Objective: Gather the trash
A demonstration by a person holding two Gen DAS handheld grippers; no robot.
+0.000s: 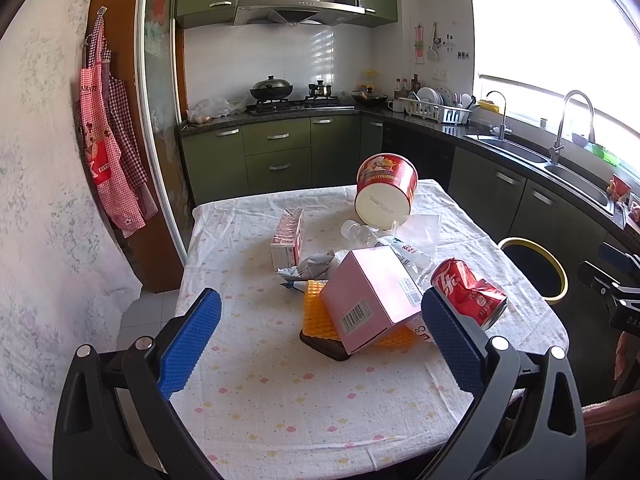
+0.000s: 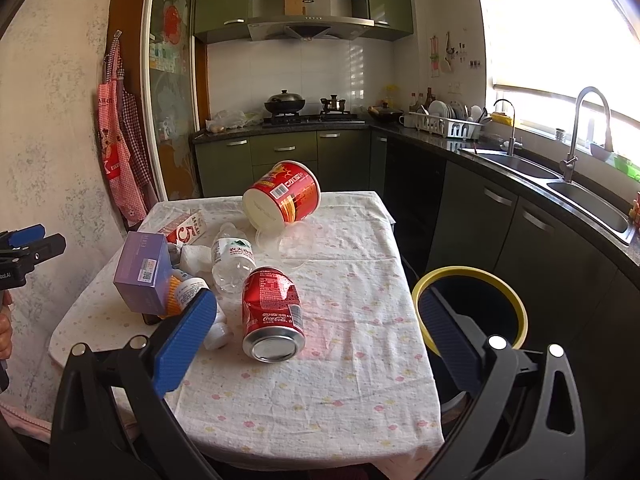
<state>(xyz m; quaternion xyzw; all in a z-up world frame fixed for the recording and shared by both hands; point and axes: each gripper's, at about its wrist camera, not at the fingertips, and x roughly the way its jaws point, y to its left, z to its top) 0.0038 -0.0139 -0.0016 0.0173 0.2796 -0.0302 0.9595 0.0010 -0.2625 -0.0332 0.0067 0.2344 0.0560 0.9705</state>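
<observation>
Trash lies on a table with a flowered white cloth point(image 1: 280, 400). A crushed red cola can point(image 1: 470, 294) point(image 2: 272, 314) lies on its side. A pink box point(image 1: 370, 298) point(image 2: 142, 272) leans on an orange waffle-textured item point(image 1: 318, 316). A clear water bottle point(image 2: 232, 258), a red-white carton point(image 1: 288, 236) point(image 2: 186, 232), a crumpled wrapper point(image 1: 308, 270) and a tipped red noodle cup point(image 1: 386, 190) point(image 2: 282, 200) lie further back. My left gripper point(image 1: 320, 340) is open, above the near table, empty. My right gripper point(image 2: 316, 340) is open, empty, with the can between its fingers' lines.
A black bin with a yellow rim point(image 2: 470, 306) point(image 1: 534, 270) stands on the floor right of the table. Green kitchen cabinets point(image 1: 276, 156), a stove and a sink counter point(image 2: 560, 184) run behind and to the right. Aprons point(image 1: 108, 136) hang on the left wall.
</observation>
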